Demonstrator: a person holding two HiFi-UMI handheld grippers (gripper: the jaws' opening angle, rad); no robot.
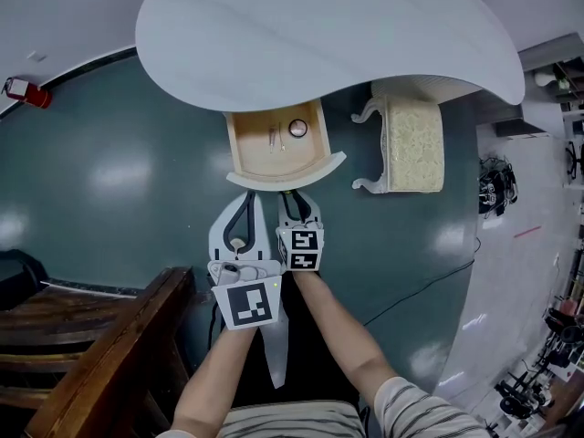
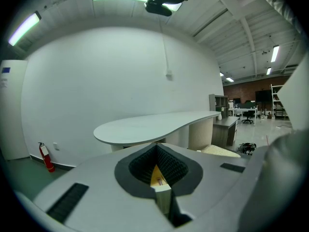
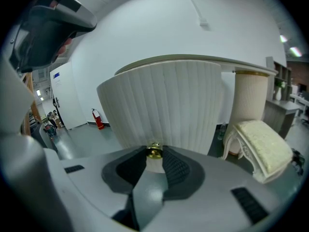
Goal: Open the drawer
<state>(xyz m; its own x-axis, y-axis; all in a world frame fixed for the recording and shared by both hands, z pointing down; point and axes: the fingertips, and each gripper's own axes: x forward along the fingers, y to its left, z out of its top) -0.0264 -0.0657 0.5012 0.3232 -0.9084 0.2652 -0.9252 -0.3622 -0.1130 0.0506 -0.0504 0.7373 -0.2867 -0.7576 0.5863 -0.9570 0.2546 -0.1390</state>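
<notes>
A dark teal floor [image 1: 119, 181] spreads under a broad white tabletop with a curved, rounded edge [image 1: 319, 35] that stands against a plain white wall. Just under the tabletop's near edge, the pale wooden drawer with a white ribbed, bowed front [image 1: 301, 170] is pulled out toward the person, its inside open to view. A small round object [image 1: 297, 128] lies in it. To the right of the drawer stands a cream upholstered stool with white carved legs [image 1: 412, 144].

The person holds both grippers side by side at the drawer front. The right gripper [image 1: 294, 197] has its dark ribbed pads closed partway round the small brass knob [image 3: 154, 150] on the drawer front, pinching it from either side. The left gripper [image 1: 248, 196] is just beside it at the front's edge, its jaw tips pressed together with nothing between them.
</notes>
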